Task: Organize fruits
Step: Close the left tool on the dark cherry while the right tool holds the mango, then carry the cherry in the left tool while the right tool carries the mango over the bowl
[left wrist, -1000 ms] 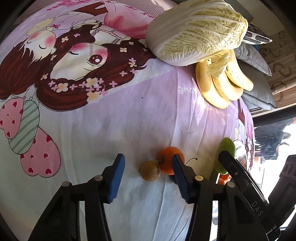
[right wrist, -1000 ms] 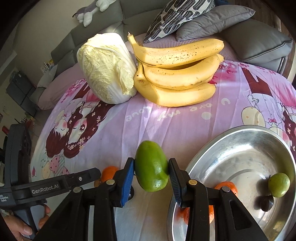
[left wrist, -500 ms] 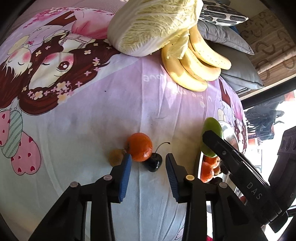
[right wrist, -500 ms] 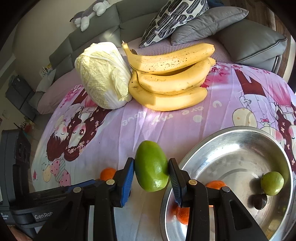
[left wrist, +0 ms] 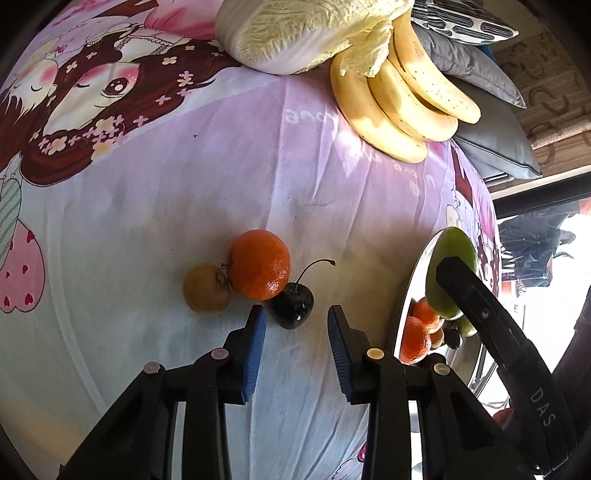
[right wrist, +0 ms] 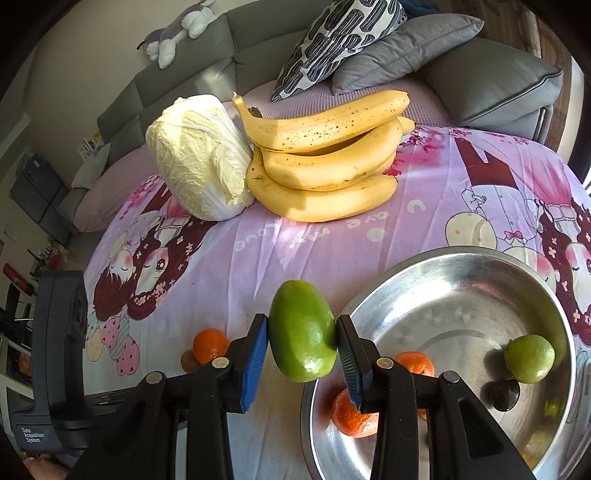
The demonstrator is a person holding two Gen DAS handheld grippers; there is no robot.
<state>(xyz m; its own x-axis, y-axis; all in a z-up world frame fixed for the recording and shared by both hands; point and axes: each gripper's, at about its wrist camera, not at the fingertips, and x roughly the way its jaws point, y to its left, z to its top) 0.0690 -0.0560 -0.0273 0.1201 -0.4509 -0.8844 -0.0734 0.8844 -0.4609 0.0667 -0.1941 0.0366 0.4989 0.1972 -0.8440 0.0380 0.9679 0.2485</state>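
The green fruit (right wrist: 303,336) is sitting between the blue pads of the right tool (right wrist: 301,349), and the pads are pressing on both its sides, so it is being held up in the air. It is hanging just beside the rim of the shiny metal bowl (right wrist: 458,258), a little to the left of it. Inside the bowl, two oranges (right wrist: 352,413), a small green fruit (right wrist: 529,358) and a dark round fruit (right wrist: 504,395) are lying.

The left tool (left wrist: 295,332) is pointing down at the cloth. Its jaws have just been closing, but they are standing apart with nothing pinched. A dark cherry (left wrist: 293,308) with a curved stem is lying just ahead of the gap, close to the left pad. It is touching an orange (left wrist: 260,264), and a small brown fruit (left wrist: 207,293) is touching the orange's other side.

All of this is lying on a desk covered with a pink cartoon cloth (right wrist: 332,251). At the far side, a bunch of bananas (right wrist: 325,158) is leaning against a pale cabbage (right wrist: 199,155). Behind them, grey pillows (right wrist: 406,48) and a striped pillow (right wrist: 340,33) are resting on a grey sofa (right wrist: 498,81).
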